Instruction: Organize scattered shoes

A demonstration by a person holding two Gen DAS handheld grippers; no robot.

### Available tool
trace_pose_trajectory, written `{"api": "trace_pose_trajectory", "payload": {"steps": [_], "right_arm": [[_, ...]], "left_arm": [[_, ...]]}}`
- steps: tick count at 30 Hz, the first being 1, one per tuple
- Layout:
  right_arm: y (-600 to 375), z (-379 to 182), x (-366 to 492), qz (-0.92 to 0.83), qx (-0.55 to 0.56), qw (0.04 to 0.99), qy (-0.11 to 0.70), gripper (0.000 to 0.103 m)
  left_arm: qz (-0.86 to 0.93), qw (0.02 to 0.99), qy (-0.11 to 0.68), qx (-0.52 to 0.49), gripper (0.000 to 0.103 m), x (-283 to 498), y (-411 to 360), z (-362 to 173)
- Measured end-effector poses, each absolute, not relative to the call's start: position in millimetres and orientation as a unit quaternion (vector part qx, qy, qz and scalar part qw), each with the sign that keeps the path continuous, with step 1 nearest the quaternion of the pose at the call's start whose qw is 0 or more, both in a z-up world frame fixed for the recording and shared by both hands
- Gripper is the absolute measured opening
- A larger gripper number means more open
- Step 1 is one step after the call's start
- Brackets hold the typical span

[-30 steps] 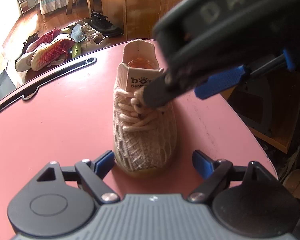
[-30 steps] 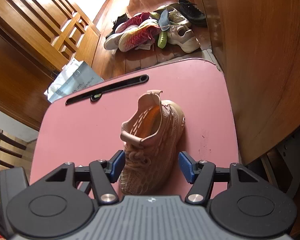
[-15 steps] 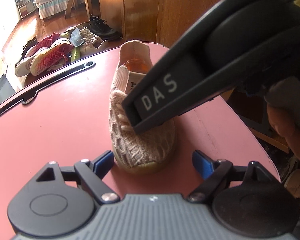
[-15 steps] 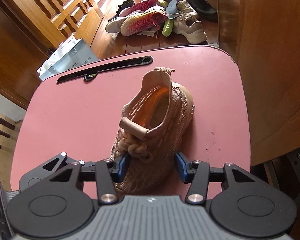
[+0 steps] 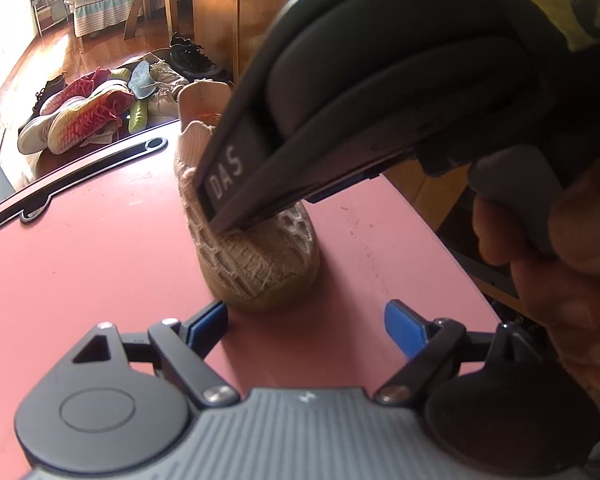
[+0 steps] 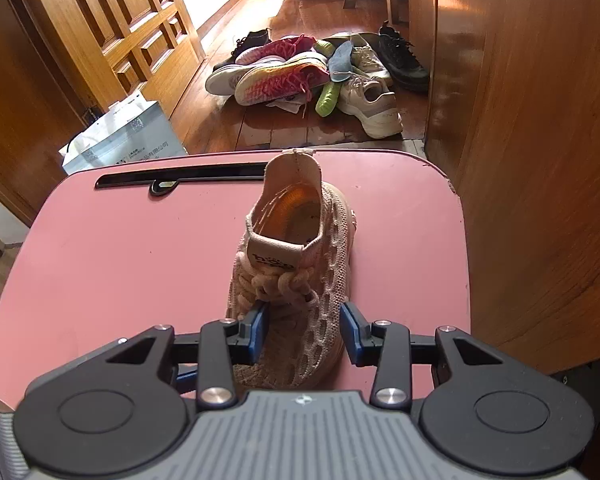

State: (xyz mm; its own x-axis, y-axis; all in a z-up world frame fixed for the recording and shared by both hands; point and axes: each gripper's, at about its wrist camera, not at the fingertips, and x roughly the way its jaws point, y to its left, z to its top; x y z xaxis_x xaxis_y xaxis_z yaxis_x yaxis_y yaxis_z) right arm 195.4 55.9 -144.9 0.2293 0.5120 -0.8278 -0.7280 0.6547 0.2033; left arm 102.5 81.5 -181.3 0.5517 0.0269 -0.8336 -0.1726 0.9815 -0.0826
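As right jaws clasp beige sneaker [image 6: 296, 280] — toe before left jaws

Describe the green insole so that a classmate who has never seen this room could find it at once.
Look past the pink table to the shoe pile on the wooden floor. At the pile's front, between the red shoe and the white sneaker, lies the green insole: flat, lime and narrow, unlike the blue insole behind it.

The knit sneaker [image 6: 296, 280] sits on the table [image 6: 120, 260], its forefoot between the right gripper's [image 6: 303, 330] fingers [image 6: 257, 330], heel pointing away. Ahead of them, past the table's far edge, shoe pile [image 6: 312, 76] on the floor [image 6: 256, 20].
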Motion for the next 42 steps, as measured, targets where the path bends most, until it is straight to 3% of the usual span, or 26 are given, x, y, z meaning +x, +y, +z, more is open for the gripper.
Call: {"api": "trace_pose_trajectory", "payload": {"steps": [8,13,29,31,33,37,42], "right_arm": [[49.9,-139.3,200.9,0.398,-0.090,0.771,0.488,0.040],[43.3,-136.1,200.0,0.397,-0.086,0.767,0.496,0.051],[46.3,-146.3,189.0,0.405,-0.120,0.752,0.506,0.051],[48.1,-149.0,189.0,0.405,-0.123,0.753,0.505,0.049],[50.5,-148.9,187.4,0.410,-0.127,0.755,0.495,0.036],[52.4,-148.9,188.1,0.406,-0.125,0.760,0.492,0.025],[54.0,-148.9,190.3,0.395,-0.119,0.765,0.493,0.024]], "left_arm": [[0.060,0.873,0.478,-0.068,0.086,104.7,84.0,-183.0],[0.079,0.875,0.476,-0.044,0.098,99.2,88.2,-179.9],[0.112,0.868,0.484,-0.030,0.099,89.6,104.0,-181.8],[0.113,0.866,0.486,-0.034,0.099,91.2,104.9,-183.2],[0.115,0.865,0.487,-0.036,0.099,91.3,103.3,-183.6],[0.118,0.862,0.492,-0.040,0.099,92.7,103.5,-186.3],[0.123,0.858,0.496,-0.045,0.099,93.2,104.0,-189.3]]}}
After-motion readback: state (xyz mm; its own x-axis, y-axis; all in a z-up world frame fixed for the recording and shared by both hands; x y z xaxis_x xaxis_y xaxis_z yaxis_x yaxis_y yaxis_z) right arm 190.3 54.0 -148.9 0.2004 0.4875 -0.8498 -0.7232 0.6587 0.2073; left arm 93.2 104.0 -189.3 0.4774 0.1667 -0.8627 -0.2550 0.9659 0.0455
